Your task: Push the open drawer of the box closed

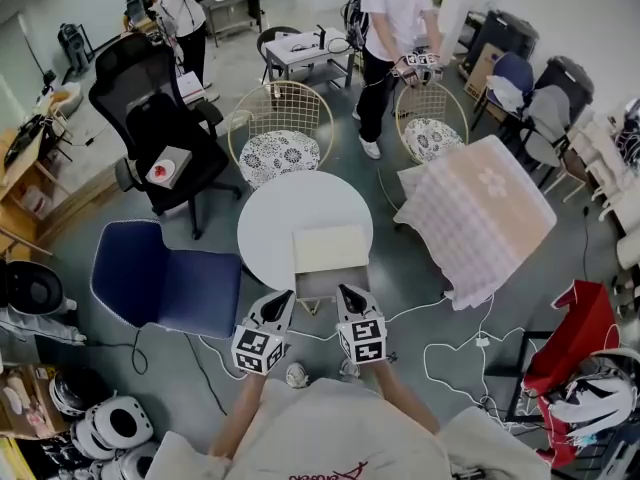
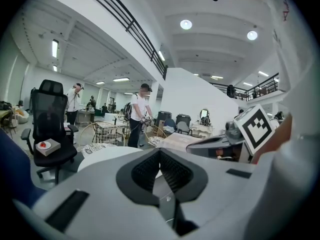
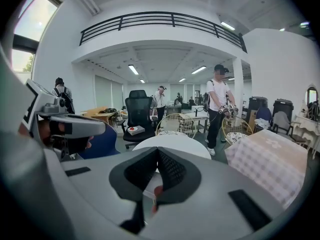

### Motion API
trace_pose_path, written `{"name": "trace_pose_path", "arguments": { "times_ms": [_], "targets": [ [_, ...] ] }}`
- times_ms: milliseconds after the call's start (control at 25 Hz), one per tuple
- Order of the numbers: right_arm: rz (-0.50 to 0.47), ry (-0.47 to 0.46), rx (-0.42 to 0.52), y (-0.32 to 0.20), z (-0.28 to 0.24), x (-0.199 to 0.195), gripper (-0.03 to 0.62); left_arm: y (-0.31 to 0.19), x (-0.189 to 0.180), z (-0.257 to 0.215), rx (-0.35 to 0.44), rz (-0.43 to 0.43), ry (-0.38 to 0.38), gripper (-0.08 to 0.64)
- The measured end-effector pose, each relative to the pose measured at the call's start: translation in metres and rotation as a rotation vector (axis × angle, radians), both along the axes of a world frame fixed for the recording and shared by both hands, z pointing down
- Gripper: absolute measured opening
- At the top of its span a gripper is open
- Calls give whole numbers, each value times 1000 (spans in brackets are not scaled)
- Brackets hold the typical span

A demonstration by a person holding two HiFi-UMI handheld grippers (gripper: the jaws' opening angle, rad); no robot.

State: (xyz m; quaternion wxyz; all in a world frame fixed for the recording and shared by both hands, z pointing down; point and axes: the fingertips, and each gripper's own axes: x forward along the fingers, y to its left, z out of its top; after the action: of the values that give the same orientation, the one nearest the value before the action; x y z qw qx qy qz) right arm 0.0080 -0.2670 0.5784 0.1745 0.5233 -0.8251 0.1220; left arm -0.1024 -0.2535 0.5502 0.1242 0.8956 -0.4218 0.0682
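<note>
Box (image 1: 330,249) on round counter (image 1: 272,218).
Left hand-held gripper (image 1: 286,297) and right hand-held gripper (image 1: 344,291), jaws together and empty, at its 6 o'clock.

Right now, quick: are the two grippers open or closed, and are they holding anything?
Left gripper: closed, holding nothing.
Right gripper: closed, holding nothing.

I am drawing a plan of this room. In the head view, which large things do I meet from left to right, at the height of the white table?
From the left: blue chair → round table → checked cloth.
</note>
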Motion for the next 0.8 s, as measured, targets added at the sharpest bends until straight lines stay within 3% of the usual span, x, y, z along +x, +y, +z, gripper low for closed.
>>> {"name": "trace_pose_path", "arguments": {
  "times_ms": [320,800],
  "targets": [
    [-22,-10,-1,-2,-1,29,15,5,33,-2,1,-12,-14,14],
    [-8,-8,-79,27,31,33,15,22,33,14,-43,-5,-28,12]
  ]
}}
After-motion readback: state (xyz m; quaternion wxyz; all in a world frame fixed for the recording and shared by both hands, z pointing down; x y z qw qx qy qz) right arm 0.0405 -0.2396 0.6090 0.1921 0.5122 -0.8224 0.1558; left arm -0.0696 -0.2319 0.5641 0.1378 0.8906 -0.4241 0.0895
